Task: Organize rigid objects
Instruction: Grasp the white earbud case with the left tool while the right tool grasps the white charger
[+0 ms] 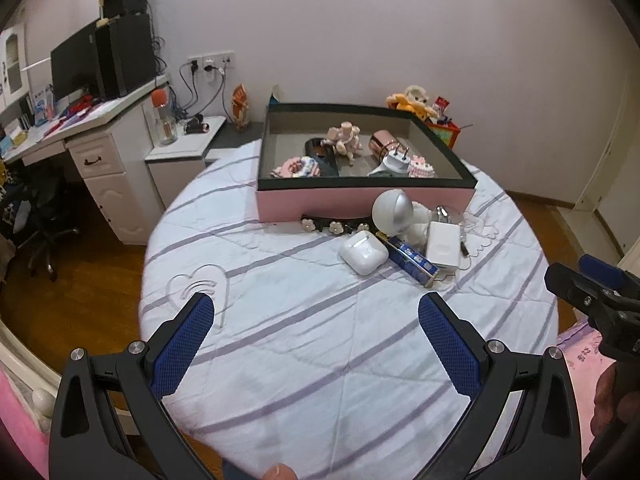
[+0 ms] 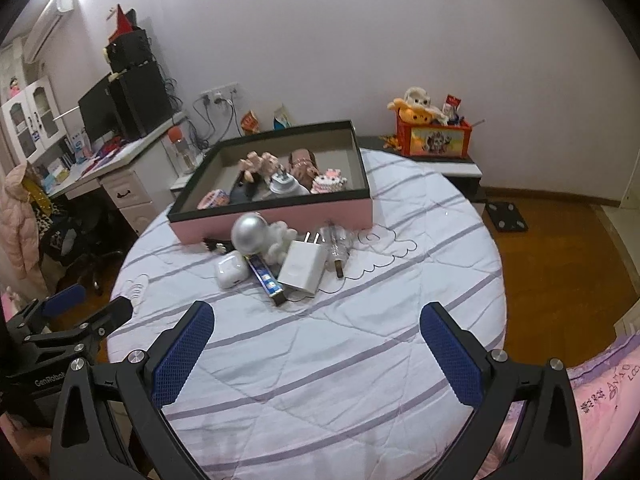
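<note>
"GenRobot" is printed on the left gripper (image 2: 86, 304). Both it and the right gripper (image 2: 316, 340) hover wide apart, empty, above the bed's (image 2: 320, 360) near edge, facing the pink box (image 2: 280, 216).

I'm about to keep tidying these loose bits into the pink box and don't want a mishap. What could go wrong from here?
1. The white charger, blue tube and earbud case lie touching in a tight cluster, so closing on one may knock another.
2. The small glass bottle beside the charger could roll on the soft quilt.
3. The astronaut figure sits right against the pink box, leaving little room for a gripper.
</note>
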The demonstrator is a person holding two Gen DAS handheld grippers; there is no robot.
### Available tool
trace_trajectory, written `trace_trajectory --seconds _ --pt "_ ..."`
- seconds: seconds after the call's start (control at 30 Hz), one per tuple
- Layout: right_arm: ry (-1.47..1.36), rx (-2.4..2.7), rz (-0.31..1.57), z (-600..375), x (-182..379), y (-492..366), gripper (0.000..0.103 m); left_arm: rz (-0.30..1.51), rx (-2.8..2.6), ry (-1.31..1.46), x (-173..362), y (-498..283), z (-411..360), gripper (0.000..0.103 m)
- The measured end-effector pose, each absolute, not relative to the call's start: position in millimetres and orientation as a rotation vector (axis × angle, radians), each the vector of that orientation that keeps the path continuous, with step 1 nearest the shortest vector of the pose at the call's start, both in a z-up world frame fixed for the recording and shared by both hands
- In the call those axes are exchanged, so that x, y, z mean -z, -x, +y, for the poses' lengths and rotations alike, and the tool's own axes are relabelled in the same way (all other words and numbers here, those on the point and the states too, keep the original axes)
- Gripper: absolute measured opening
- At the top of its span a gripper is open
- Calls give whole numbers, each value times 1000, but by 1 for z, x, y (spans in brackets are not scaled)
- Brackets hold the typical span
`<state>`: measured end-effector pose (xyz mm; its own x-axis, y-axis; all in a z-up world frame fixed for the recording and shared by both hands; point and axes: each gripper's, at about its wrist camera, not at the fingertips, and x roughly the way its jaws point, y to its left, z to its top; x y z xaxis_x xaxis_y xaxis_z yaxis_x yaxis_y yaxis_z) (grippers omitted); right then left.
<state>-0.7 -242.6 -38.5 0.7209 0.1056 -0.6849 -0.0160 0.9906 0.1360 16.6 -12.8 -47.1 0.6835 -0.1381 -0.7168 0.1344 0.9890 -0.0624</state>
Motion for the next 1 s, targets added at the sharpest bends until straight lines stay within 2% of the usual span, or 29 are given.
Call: trace_trajectory --seconds 0.17,0.37,0.43,0.5,0.53,0.77,0.93,1.0 --pt "-134 -71 799 -245 51 -23 103 844 153 -12 71 -48 -28 103" --pt "-150 -79 848 -246 70 -55 97 889 147 -33 98 -83 -41 103" --pt "-154 -89 861 -244 75 -65 94 908 144 -43 108 -94 -46 103" --pt "-154 -96 876 -242 79 -74 81 921 138 -57 116 -103 -49 103" --pt "-155 -100 886 -241 82 -78 78 925 137 -60 119 -106 -50 103" --pt "-160 -111 922 -234 97 -98 72 943 149 -55 134 -127 -57 103" --pt "-144 -108 949 -224 107 -112 62 938 157 -53 138 -135 -58 103" --pt "-141 -101 954 -222 111 -114 61 933 174 -33 138 -136 -55 100"
